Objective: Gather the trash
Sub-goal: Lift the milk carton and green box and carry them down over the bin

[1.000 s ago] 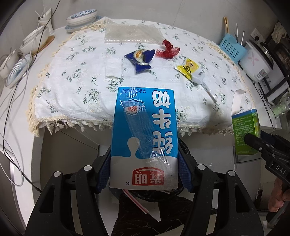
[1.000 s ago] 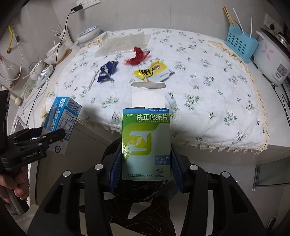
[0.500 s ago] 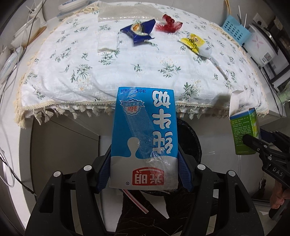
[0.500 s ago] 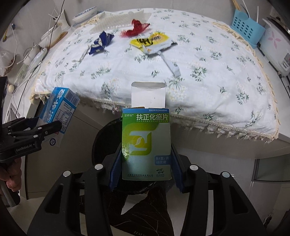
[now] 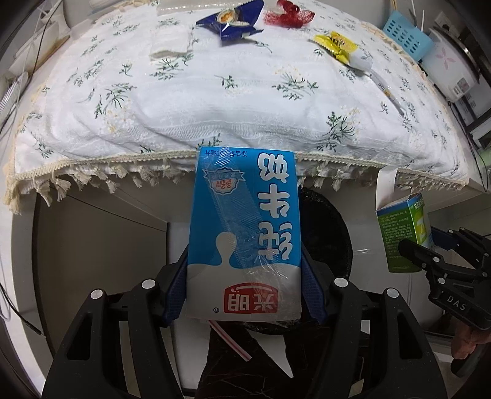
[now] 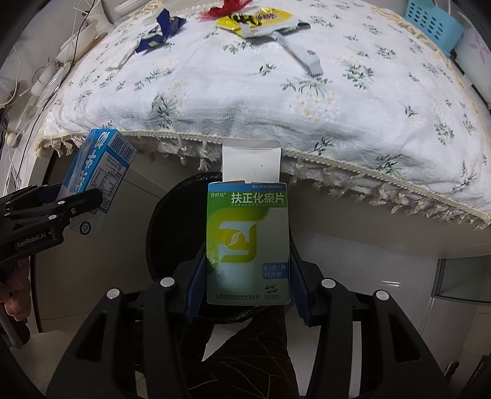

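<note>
Left wrist view: the left gripper is seen pinching a blue milk carton between both fingers, printed face toward the camera, a striped straw sticking out beneath. Just behind and below the carton a black-lined trash bin is visible, its mouth partly hidden. Off to the right the right gripper is seen w/ a green medicine box. Further ahead, on the cloth-covered tabletop, a blue wrapper, red scrap and yellow packet are left.

Right wrist view: the right gripper is clamped on the green medicine box, top flap open. The trash bin lies directly below/behind it; the left gripper w/ the milk carton is seen at left, near the bin edge.

Step judged: carry-to-bin, approx. at drop point. Next move calls for each piece to be centred over the bin mouth, then the fingers spread; the carton seems to need shifting further in.
</note>
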{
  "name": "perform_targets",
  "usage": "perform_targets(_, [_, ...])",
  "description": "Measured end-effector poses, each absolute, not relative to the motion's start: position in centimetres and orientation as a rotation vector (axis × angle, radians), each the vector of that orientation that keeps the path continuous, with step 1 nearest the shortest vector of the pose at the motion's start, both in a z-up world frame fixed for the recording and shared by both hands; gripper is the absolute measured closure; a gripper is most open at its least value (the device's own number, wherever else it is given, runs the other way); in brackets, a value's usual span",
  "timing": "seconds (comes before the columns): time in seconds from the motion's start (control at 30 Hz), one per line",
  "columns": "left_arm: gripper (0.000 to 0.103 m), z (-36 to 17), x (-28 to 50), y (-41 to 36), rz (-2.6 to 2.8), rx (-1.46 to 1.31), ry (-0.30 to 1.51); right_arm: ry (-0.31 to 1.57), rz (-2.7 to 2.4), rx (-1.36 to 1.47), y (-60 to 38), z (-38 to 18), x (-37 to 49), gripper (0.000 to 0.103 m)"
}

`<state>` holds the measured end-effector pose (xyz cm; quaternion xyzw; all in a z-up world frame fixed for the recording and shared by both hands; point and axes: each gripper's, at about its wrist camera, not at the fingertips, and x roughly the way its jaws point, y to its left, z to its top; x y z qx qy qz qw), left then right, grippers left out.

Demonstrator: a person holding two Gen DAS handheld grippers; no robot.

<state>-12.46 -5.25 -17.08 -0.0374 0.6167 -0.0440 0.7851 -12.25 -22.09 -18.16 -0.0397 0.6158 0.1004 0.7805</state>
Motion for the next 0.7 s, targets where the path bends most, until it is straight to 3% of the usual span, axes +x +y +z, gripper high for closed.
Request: perform_targets(0.7, [0.041, -23.9, -13.2, -6.6, -0.104, -0.07, 1.396, 1.411, 0.153, -0.045, -24.6, -24.0, -12.6, 0.057])
